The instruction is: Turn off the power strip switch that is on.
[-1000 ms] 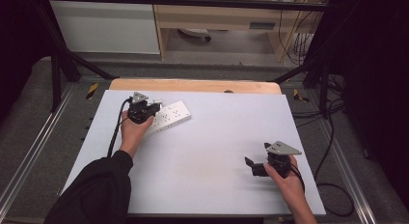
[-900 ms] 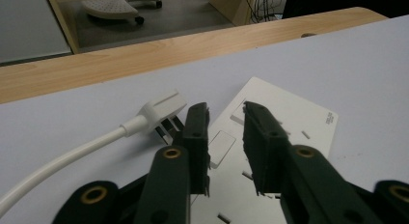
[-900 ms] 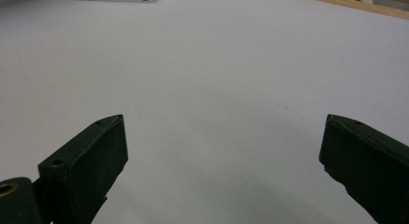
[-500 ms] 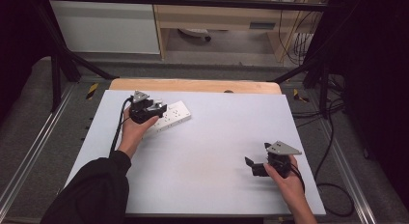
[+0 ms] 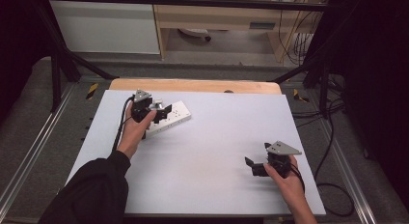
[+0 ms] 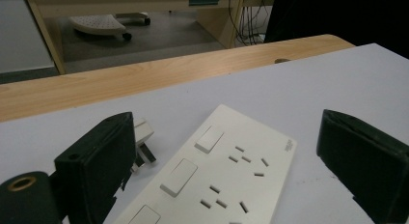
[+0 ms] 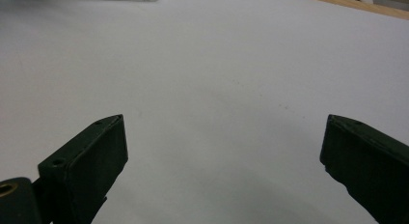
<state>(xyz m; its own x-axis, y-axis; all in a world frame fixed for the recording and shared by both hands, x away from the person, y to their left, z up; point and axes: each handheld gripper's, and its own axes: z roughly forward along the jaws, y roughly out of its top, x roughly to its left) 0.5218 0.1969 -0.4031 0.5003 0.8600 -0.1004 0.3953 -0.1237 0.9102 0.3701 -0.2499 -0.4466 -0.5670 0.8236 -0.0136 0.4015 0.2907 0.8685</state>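
Smooth, faintly glossy white plastic socket plate [image 6: 212, 173] on a matt pale sheet [image 5: 217, 151]. Light wood table edge [image 5: 193, 85] with visible grain. Matt black gripper pads [image 6: 101, 161], slightly rough. Grey metal-looking top plate [image 5: 283, 147].

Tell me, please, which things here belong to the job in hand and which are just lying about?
In the job:
white socket strip
white plug
left hand-held gripper, jaws just opened

Lying about:
right hand-held gripper, open over bare table
wheeled base on floor
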